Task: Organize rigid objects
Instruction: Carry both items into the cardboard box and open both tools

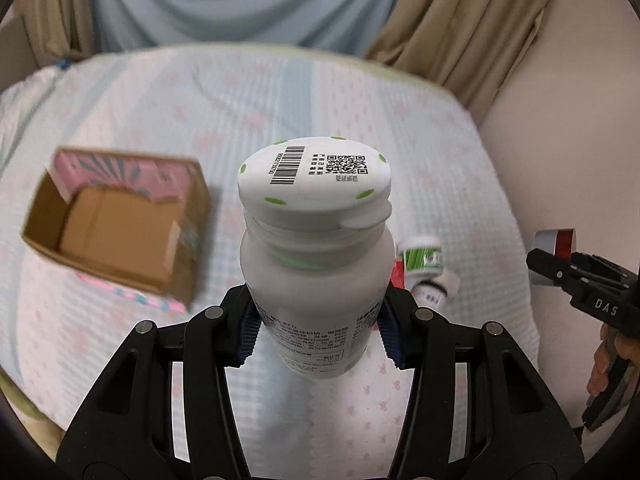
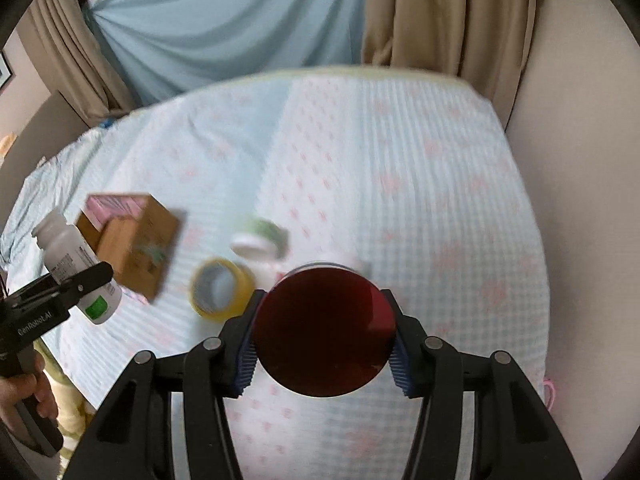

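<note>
My left gripper (image 1: pixel 318 336) is shut on a white pill bottle (image 1: pixel 316 264) with a barcode on its cap, held above the bed; it also shows in the right wrist view (image 2: pixel 74 264). My right gripper (image 2: pixel 324 344) is shut on a jar with a dark red lid (image 2: pixel 326 326), lifted above the bed; the jar shows at the right edge of the left wrist view (image 1: pixel 554 242). An open cardboard box (image 1: pixel 116 228) with a pink box inside lies at the left, also seen in the right wrist view (image 2: pixel 136 240).
A roll of yellow tape (image 2: pixel 220 290) and a small green-labelled white bottle (image 2: pixel 260 240) lie on the bed between box and jar. Small bottles (image 1: pixel 424 272) lie behind the held bottle. The checked bedsheet (image 2: pixel 420 200) reaches curtains at the back and a wall at right.
</note>
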Demonstrator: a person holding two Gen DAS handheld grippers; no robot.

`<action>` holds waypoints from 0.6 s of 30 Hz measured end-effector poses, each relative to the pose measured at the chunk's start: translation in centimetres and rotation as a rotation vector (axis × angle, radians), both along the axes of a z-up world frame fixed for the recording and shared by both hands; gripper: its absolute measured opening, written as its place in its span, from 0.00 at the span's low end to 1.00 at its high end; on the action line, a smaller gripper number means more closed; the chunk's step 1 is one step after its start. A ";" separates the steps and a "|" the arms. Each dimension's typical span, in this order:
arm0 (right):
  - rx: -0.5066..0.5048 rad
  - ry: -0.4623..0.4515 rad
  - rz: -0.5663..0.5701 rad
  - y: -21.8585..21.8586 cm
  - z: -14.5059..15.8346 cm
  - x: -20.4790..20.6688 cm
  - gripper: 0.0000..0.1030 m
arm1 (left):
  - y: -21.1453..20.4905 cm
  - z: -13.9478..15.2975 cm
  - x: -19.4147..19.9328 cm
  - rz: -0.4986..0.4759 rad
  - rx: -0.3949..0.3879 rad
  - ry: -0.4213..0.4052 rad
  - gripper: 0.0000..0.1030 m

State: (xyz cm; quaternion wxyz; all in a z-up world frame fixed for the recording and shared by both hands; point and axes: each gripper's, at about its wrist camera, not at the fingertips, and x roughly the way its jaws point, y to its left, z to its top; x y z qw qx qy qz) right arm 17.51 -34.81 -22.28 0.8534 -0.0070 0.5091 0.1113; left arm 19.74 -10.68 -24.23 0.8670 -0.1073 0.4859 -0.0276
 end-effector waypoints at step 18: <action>0.119 -0.101 -0.042 25.5 9.2 -0.7 0.49 | 23.7 9.7 0.4 -0.094 0.027 -0.130 0.45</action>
